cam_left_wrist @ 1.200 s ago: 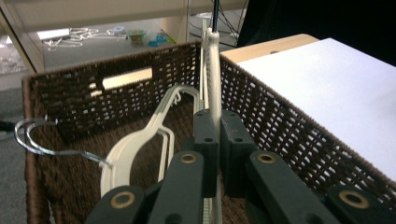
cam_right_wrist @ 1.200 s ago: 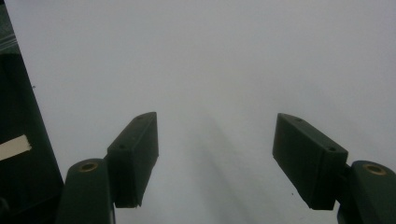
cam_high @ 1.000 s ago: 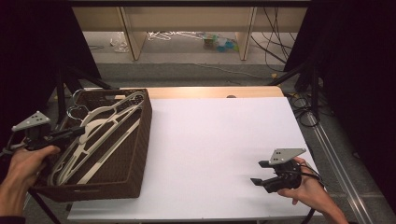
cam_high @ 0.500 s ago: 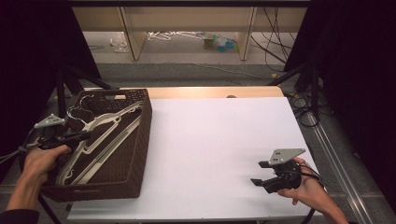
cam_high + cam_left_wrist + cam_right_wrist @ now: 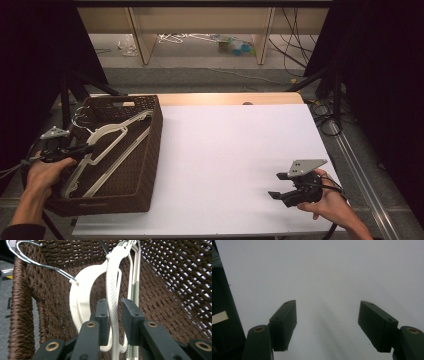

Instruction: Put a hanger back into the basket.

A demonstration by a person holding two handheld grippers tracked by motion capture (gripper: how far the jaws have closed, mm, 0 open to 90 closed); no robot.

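Several white plastic hangers (image 5: 112,132) with metal hooks (image 5: 37,263) lie slanted inside a dark brown wicker basket (image 5: 155,135) at the table's left. My left gripper (image 5: 87,148) reaches over the basket's left rim. Its jaws have just been opening. One ribbed hanger arm (image 5: 112,277) stands between them with a gap on the right side, so the pads do not press it. My right gripper (image 5: 277,186) rests low at the table's front right, open over the white surface (image 5: 327,270), with nothing between its jaws.
The white table top (image 5: 235,150) stretches from the basket to the right edge. A wooden strip (image 5: 225,98) runs along the far edge. Beyond it are shelf legs, cables and clutter on the floor. Dark stands flank both sides.
My left hand has sunk toward the basket's left rim and the hangers have settled lower into the basket. The right hand has kept still.
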